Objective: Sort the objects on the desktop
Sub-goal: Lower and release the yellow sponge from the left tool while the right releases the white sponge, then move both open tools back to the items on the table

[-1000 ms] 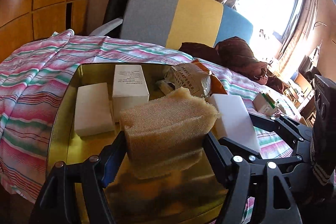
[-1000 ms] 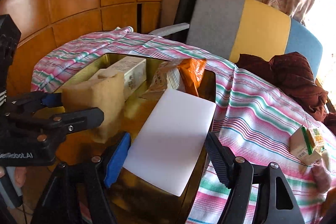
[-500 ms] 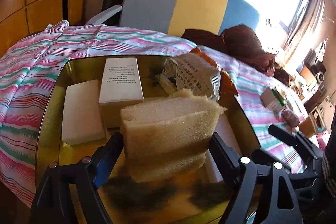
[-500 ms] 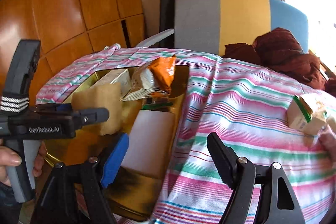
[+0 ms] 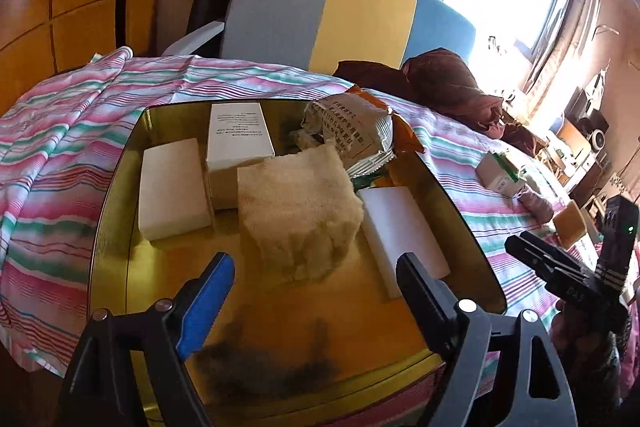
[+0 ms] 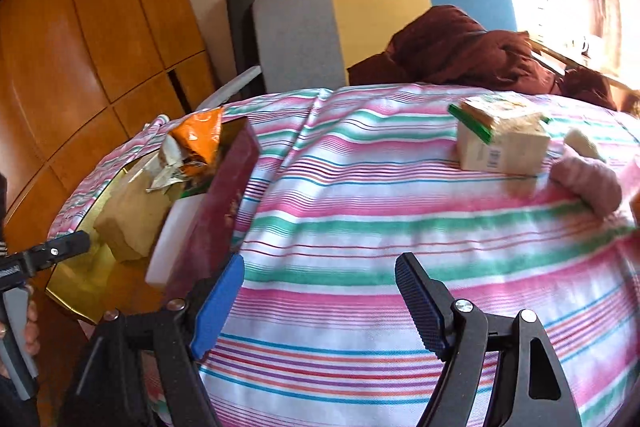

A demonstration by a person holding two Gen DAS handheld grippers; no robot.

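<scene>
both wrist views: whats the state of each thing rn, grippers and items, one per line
left gripper: open, empty
right gripper: open, empty, over the striped cloth
tan sponge: released, standing in the gold tray
snack bag: crumpled, in the tray
white printed box: closed, in the tray
green-striped carton: on the cloth, outside the tray

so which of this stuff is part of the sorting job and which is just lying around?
Part of the job:
- gold tray
- tan sponge, standing in the tray
- two white blocks, in the tray
- white box, in the tray
- snack bag, in the tray
- green-striped carton, out on the striped cloth

Just lying about:
- brown blanket
- grey, yellow and blue chair
</scene>
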